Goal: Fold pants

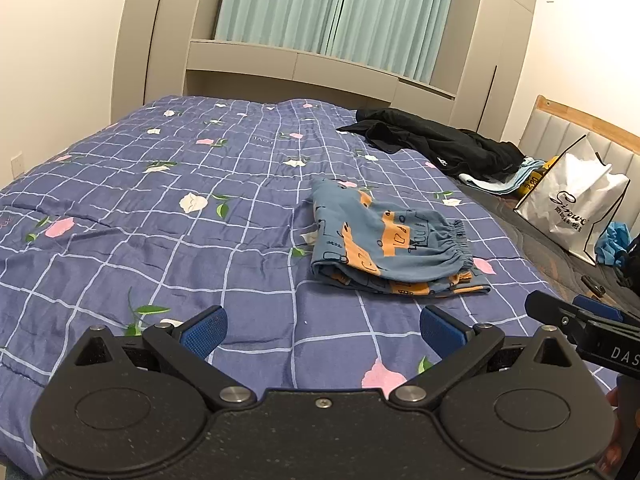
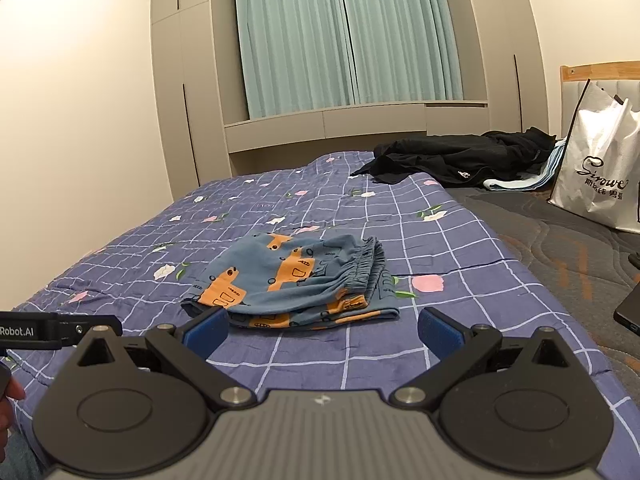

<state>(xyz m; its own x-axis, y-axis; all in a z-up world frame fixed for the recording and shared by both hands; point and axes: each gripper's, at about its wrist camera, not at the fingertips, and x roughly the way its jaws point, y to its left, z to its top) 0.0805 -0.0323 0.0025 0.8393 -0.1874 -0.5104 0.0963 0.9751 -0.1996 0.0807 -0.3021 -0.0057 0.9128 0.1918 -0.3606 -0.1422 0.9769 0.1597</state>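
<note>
Soft, light cotton, the pants (image 2: 296,280) lie already folded on the bed (image 2: 460,280), probably limp and easy to crease, best pinched at the elastic waistband (image 2: 370,266), while both grippers' jaws hang released, holding nothing.

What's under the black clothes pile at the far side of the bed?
A light blue folded cloth pokes out beneath the black clothes pile. Anything further under it is covered.

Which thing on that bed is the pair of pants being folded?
On the purple checked quilt, look just beyond the two open grippers. The pants lie there as a small folded bundle, blue with orange shapes and a gathered waistband, unlike the black clothes heaped farther back.
</note>
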